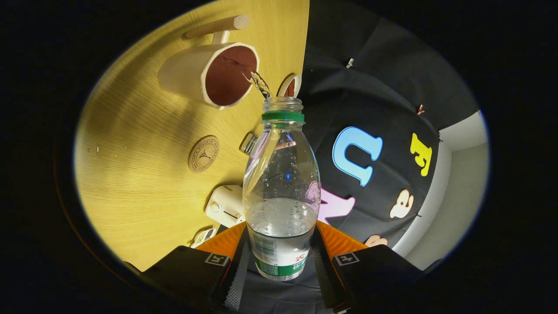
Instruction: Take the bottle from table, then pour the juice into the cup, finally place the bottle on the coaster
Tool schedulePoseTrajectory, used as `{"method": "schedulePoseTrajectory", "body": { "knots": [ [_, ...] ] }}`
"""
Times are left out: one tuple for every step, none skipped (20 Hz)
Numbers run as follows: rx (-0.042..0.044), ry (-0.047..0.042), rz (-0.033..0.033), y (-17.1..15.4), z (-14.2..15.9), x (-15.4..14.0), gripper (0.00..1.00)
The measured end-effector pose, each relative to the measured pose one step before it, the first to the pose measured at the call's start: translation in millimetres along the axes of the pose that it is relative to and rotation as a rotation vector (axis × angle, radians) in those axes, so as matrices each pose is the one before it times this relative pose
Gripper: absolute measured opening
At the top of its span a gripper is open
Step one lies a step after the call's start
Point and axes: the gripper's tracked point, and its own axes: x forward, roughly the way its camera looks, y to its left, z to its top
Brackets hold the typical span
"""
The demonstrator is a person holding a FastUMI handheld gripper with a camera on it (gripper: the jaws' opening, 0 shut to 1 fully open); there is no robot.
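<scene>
My gripper (279, 257) is shut on a clear plastic bottle (281, 183) with a green neck ring and a green-and-white label; both fingers press its lower body. The bottle is tipped and its open mouth points at the cream cup (209, 74), which has a dark red inside and a wooden handle. A thin stream of clear liquid (260, 85) runs from the mouth into the cup. Liquid still fills part of the bottle. A round wooden coaster (203, 153) lies on the yellow wood table (130, 144), between the cup and my fingers.
A small white device (226, 205) sits on the table just ahead of the left finger. A small clear cap-like object (248, 143) lies beside the bottle's shoulder. A small round thing (290, 86) peeks out behind the bottle mouth. The black cloth wall stands beyond the table edge.
</scene>
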Motion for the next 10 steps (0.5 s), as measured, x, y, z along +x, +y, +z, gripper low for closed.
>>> {"method": "schedulePoseTrajectory", "body": {
  "knots": [
    [-0.01388,-0.00319,0.00025,-2.22,1.48,1.44,0.72],
    [-0.01783,-0.00667,-0.00563,-2.53,0.79,0.32,0.72],
    [-0.02001,-0.00684,-0.00354,-2.53,1.63,0.57,0.72],
    [-0.01669,-0.00748,-0.00093,-1.45,1.33,-0.70,0.72],
    [-0.01646,-0.00659,-0.00404,-2.70,1.23,0.89,0.72],
    [-0.01707,-0.00675,-0.00435,-3.00,3.00,-0.29,0.72],
    [-0.01695,-0.00586,-0.00282,-2.26,2.47,0.94,0.72],
    [-0.01664,-0.00855,-0.00083,-0.52,2.99,0.12,0.72],
    [-0.01673,-0.01044,-0.00605,-1.55,3.83,0.80,0.72],
    [-0.01725,-0.00991,-0.00853,-2.79,3.05,-1.19,0.72]
  ]
}}
